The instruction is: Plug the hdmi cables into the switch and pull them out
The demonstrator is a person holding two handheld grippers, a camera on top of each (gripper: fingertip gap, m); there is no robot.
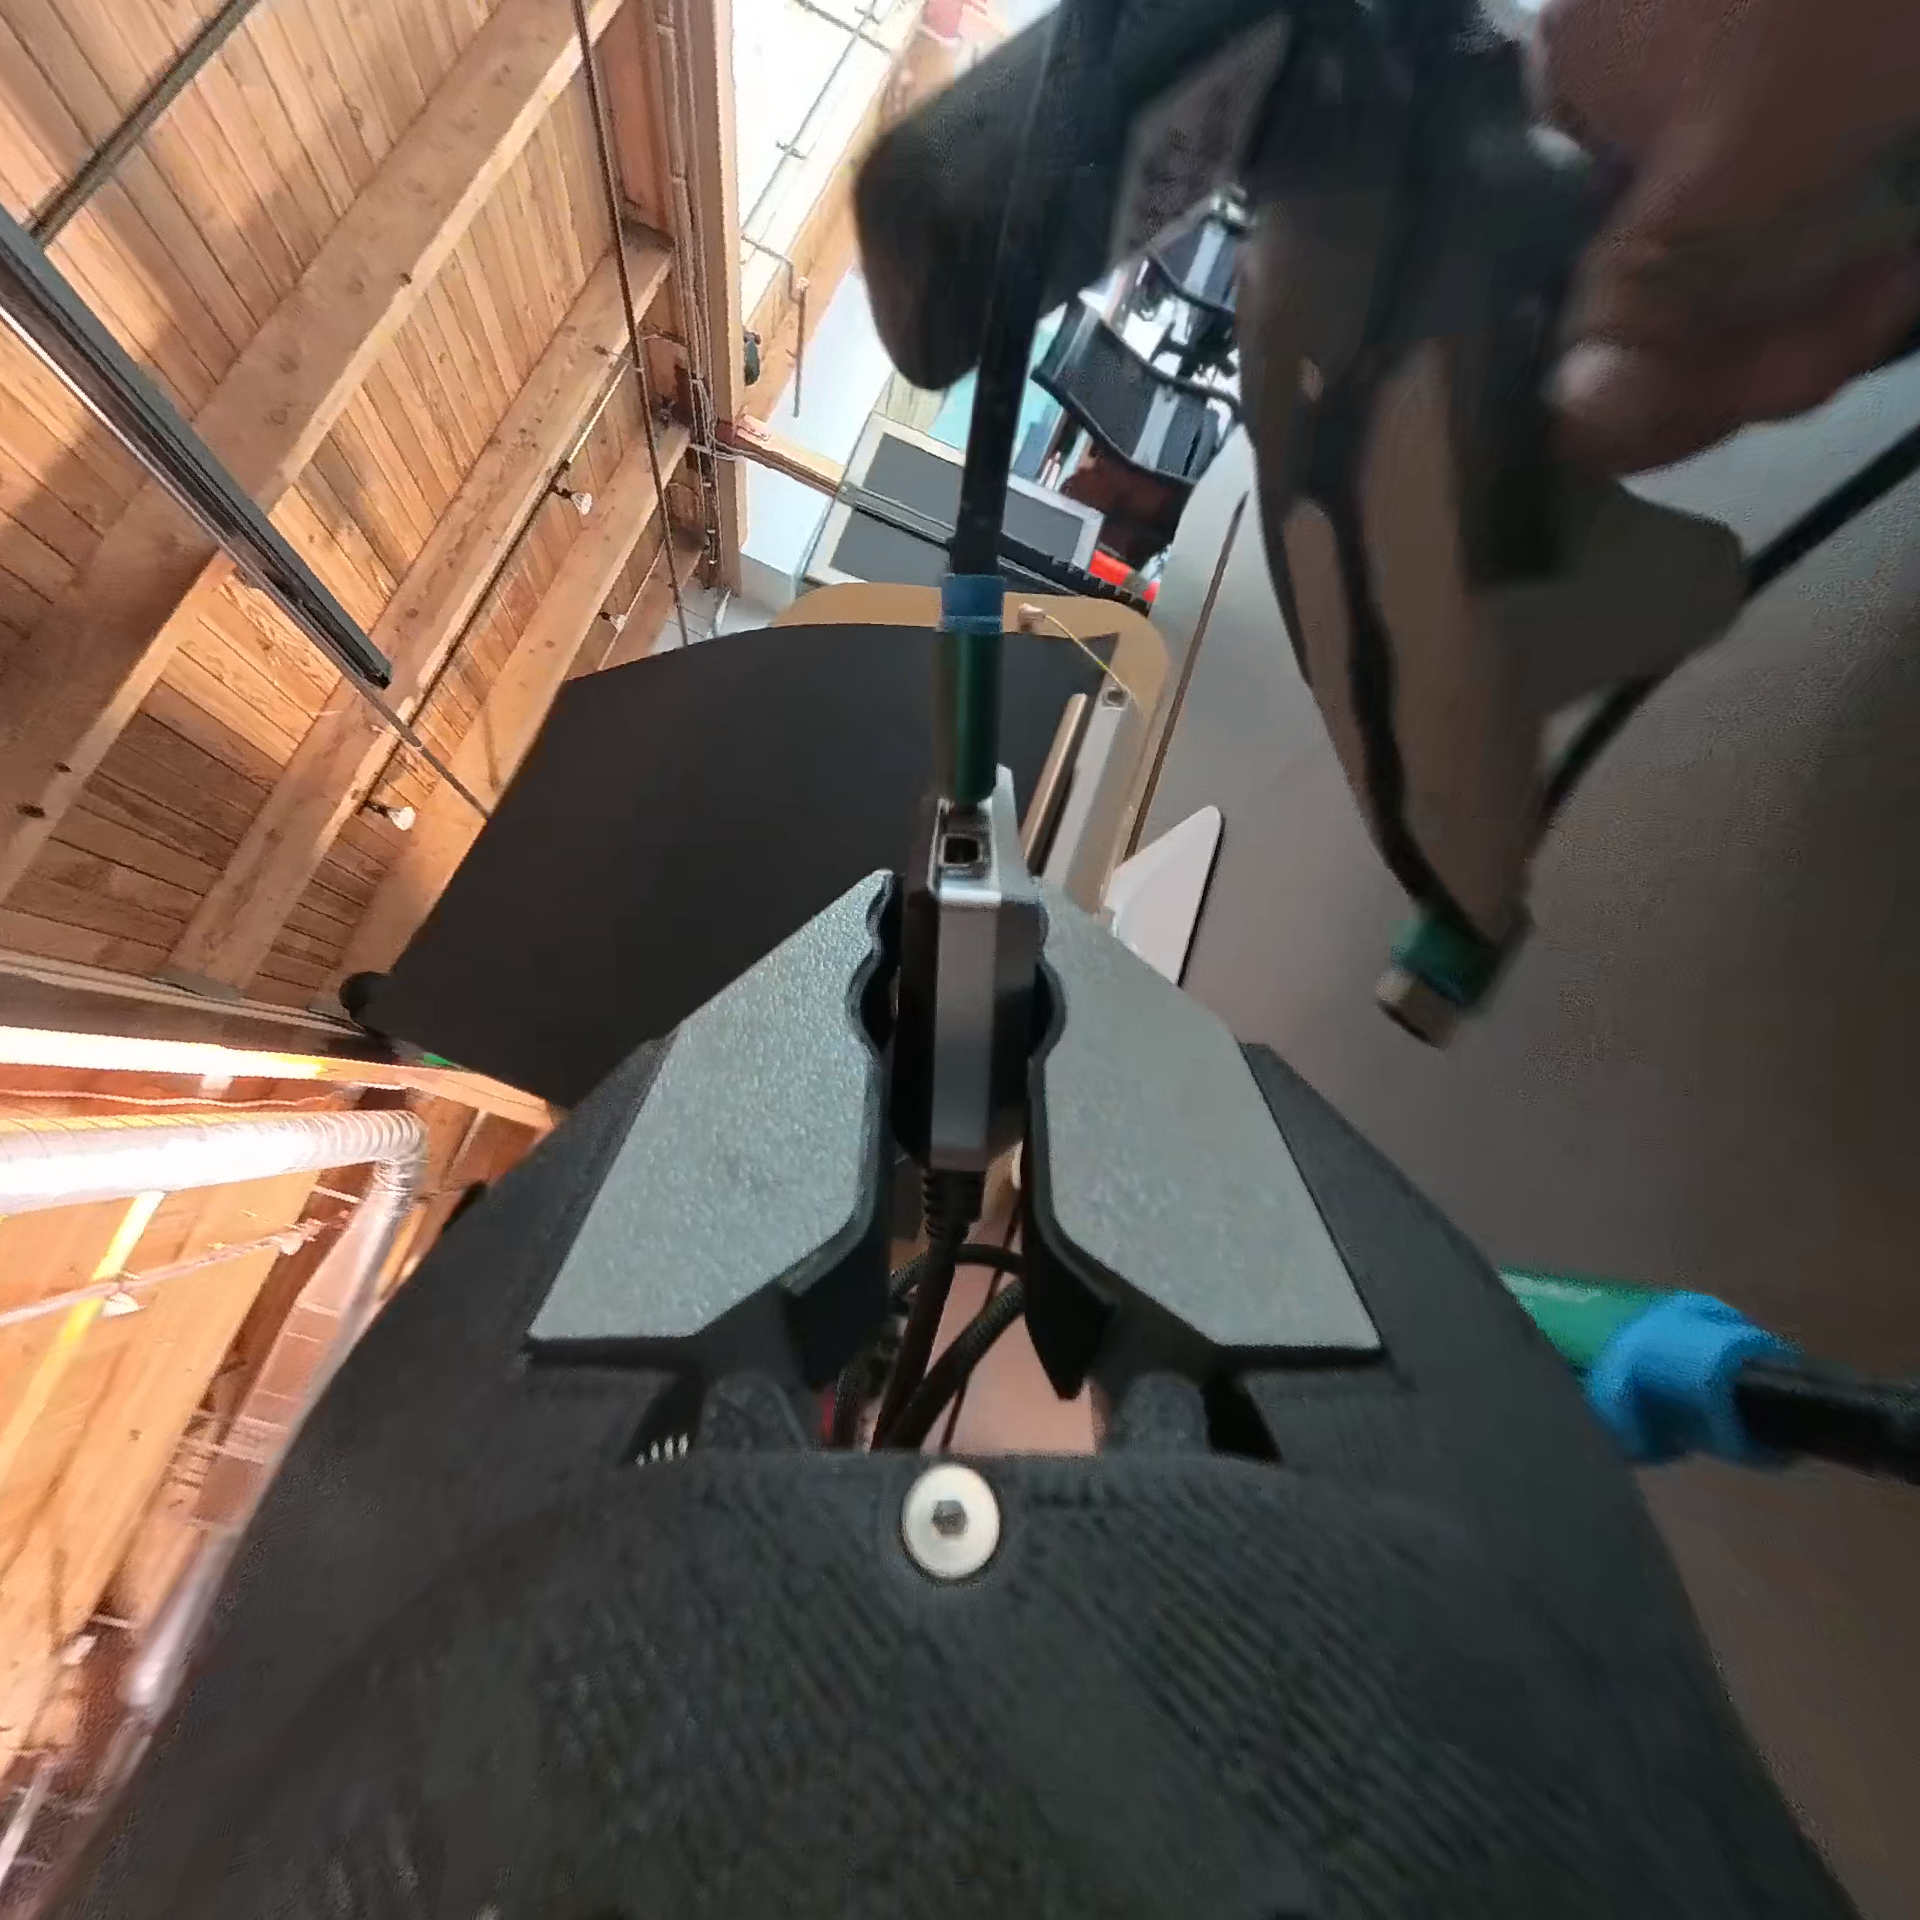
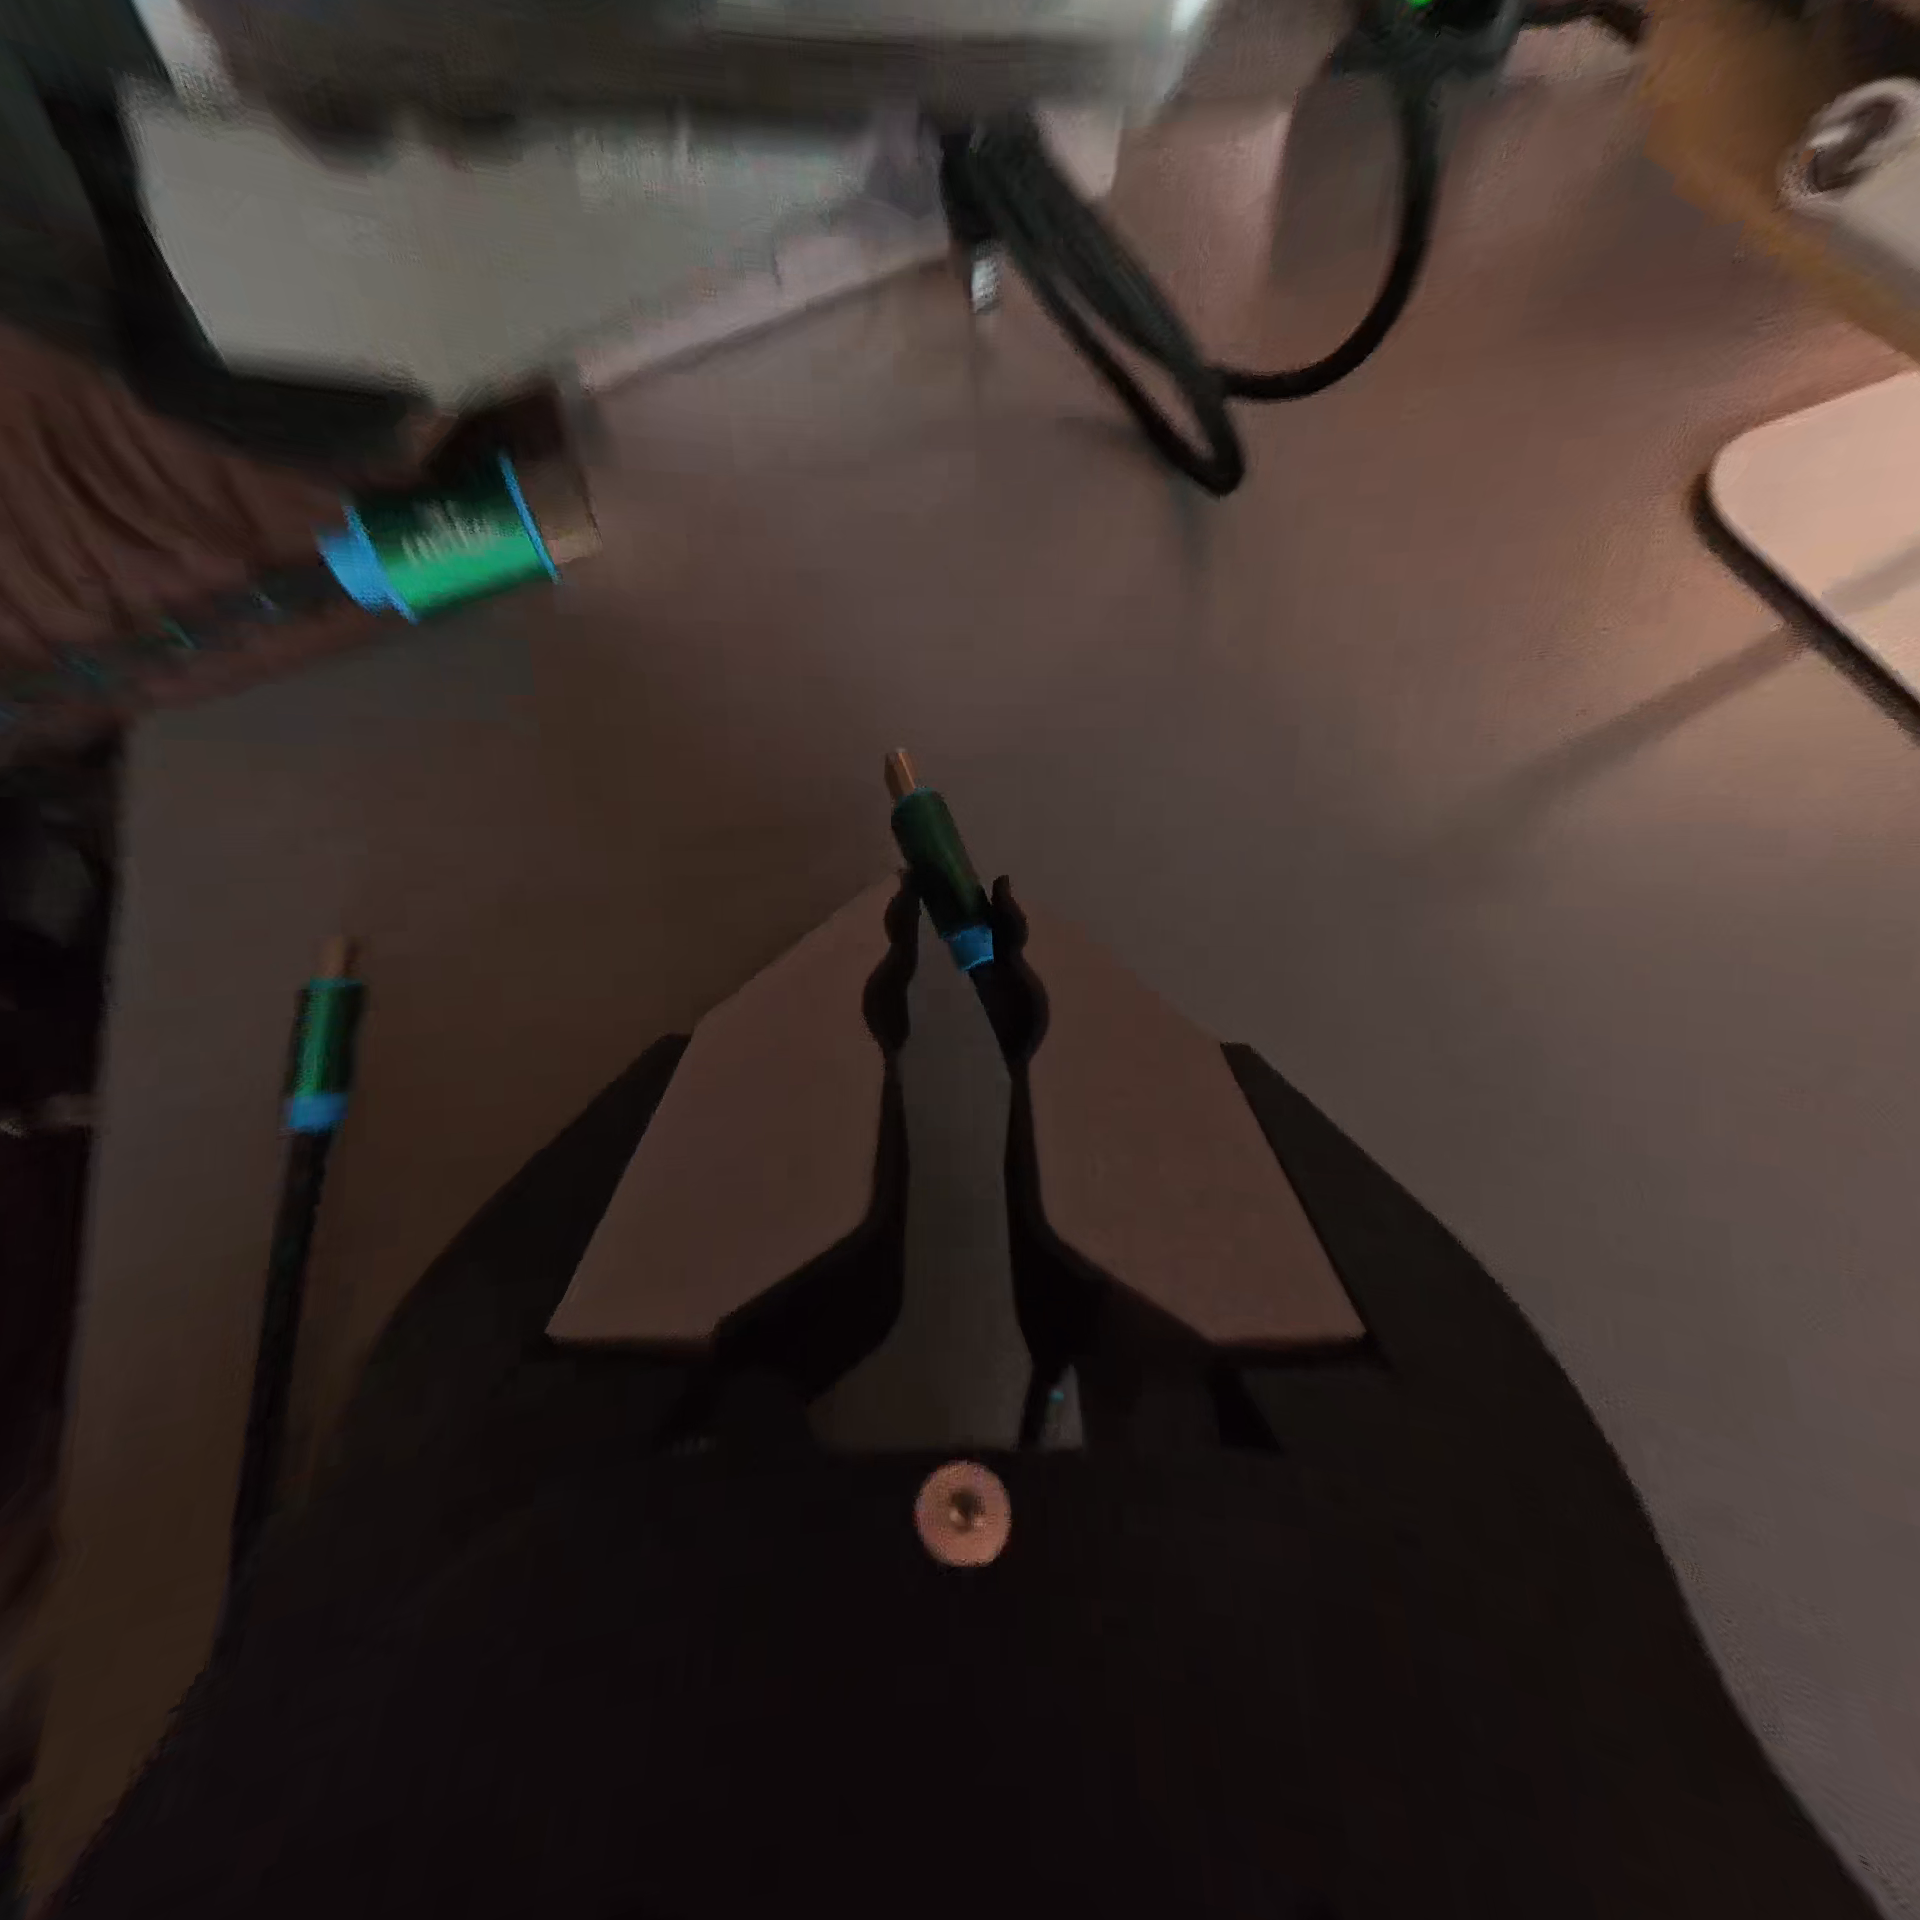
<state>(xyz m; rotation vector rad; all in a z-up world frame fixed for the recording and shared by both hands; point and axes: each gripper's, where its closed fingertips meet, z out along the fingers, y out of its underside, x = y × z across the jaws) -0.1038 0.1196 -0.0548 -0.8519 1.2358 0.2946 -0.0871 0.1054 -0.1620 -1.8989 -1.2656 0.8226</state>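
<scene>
The left hand-held gripper (image 1: 966, 987) is closed on the switch (image 1: 961, 997), a slim grey metal box clamped on edge between the two grey pads, its port end pointing away from the camera. One hdmi cable (image 1: 971, 717), with a green connector shell and a blue band, is plugged into the far port of the switch, its black cord rising out of the top of the view; an empty port shows just beside it. A thinner black lead hangs from the near end of the switch between the fingers. Close by on the right, the right hand-held gripper (image 1: 1455, 966) crosses the left wrist view, blurred, with a green connector at its tip. Another green-and-blue plug (image 1: 1652, 1361) lies at the lower right edge. Behind are a wooden plank ceiling, a black panel and a grey floor. In the right wrist view the right hand-held gripper (image 2: 956, 914) is nearly closed, pinching a second hdmi cable (image 2: 935, 862) near its blue band, the metal tip pointing forward and free. A third plug (image 2: 322, 1029) lies on the dark bench (image 2: 1351, 935) to the left, and a fourth (image 2: 457, 540), blurred, shows at the upper left. Loose black cord loops lie farther back. No writing is legible.
</scene>
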